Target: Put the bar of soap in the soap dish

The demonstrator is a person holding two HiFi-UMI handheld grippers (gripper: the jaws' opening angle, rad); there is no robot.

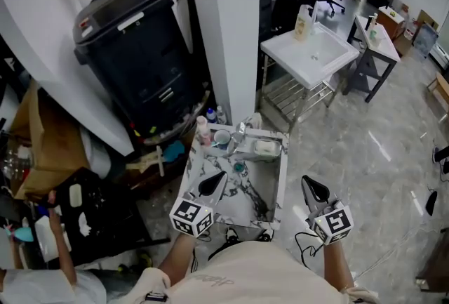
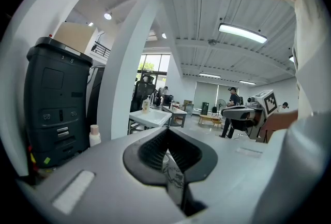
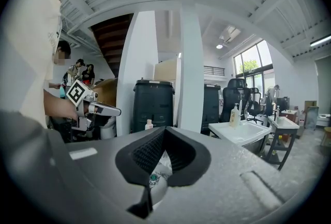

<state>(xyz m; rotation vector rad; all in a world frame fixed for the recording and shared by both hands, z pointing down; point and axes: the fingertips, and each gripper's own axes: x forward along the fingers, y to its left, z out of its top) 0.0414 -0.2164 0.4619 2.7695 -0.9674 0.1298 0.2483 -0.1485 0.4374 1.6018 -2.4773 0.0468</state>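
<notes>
Both tools empty: left gripper (image 1: 212,184) and right gripper (image 1: 315,189) have jaws closed together, nothing between. Left hangs over the near end of the marble-top table (image 1: 270,187), right just off its edge. Pale bar of soap (image 1: 266,147) looks seated in the soap dish (image 1: 255,153) at the far corner, well apart from both, so placement looks done

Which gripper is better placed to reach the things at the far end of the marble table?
Probably the left. The left gripper hangs over the marble table, pointing toward its far end, while the right gripper sits off its right edge. Both have their jaws shut.
</notes>
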